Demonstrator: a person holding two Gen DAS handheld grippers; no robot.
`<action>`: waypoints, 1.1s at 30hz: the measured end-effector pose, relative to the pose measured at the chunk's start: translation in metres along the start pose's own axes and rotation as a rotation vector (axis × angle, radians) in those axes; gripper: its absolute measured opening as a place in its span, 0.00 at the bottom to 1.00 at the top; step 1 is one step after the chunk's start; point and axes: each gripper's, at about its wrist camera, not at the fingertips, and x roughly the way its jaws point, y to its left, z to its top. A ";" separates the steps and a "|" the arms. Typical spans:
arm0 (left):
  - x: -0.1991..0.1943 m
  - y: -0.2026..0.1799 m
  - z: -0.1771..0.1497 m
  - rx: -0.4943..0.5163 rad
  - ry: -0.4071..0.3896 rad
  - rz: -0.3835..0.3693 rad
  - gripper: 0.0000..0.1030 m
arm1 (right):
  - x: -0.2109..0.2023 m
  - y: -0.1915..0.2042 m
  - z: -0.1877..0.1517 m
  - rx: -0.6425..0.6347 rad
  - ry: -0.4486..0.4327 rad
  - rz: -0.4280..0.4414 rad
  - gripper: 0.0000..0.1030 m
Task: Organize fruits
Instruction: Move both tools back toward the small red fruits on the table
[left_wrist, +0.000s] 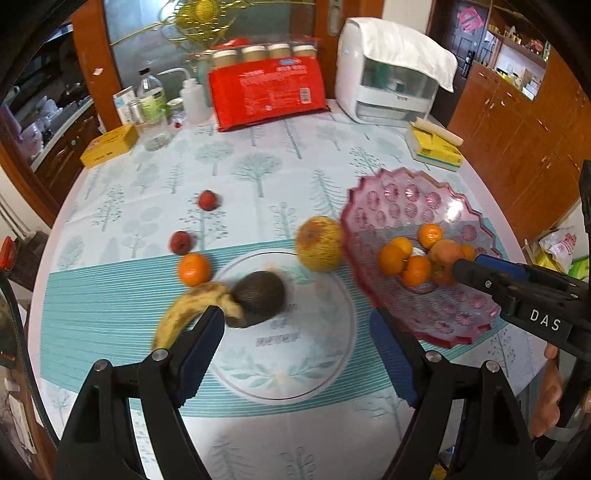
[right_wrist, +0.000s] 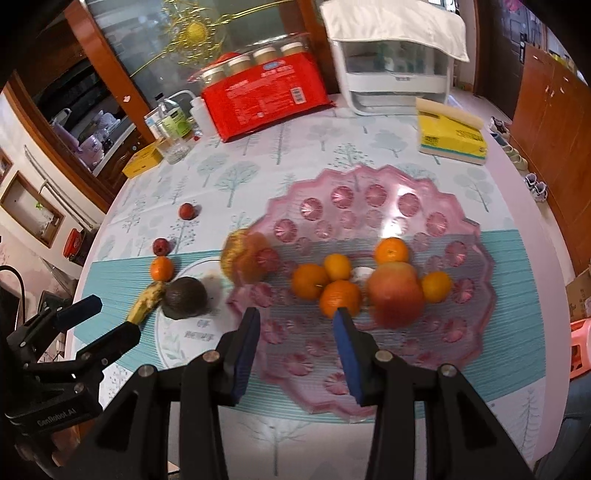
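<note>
A pink glass dish (left_wrist: 399, 192) (right_wrist: 373, 221) holds several mandarins (right_wrist: 310, 280) and a red apple (right_wrist: 397, 295) (left_wrist: 445, 262). On the tablecloth to its left lie a yellow-green apple (left_wrist: 319, 243) against the dish rim, a dark avocado (left_wrist: 258, 297), a spotted banana (left_wrist: 184, 317), one mandarin (left_wrist: 194, 269) and two small red fruits (left_wrist: 181, 242) (left_wrist: 208, 200). My left gripper (left_wrist: 295, 317) (right_wrist: 114, 315) hovers wide open beside the banana and avocado, holding nothing. My right gripper (right_wrist: 297, 314) (left_wrist: 476, 264) hangs over the dish's near side, its jaws narrowly apart and empty.
At the back of the round table stand a red package (left_wrist: 267, 92), a white appliance under a towel (left_wrist: 391, 70), bottles (left_wrist: 151, 99) and two yellow boxes (left_wrist: 109, 146) (left_wrist: 436, 146). Wooden cabinets line the right side. A person's hand (left_wrist: 550, 387) shows at the right edge.
</note>
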 end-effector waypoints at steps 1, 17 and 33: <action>-0.001 0.006 -0.001 -0.005 -0.001 0.002 0.77 | 0.000 0.005 0.000 -0.002 -0.002 0.000 0.41; -0.022 0.120 0.002 -0.053 -0.040 0.033 0.78 | 0.015 0.101 0.011 -0.056 -0.037 -0.002 0.41; -0.010 0.189 0.066 0.020 -0.139 0.082 0.78 | 0.044 0.172 0.093 -0.125 -0.075 -0.039 0.41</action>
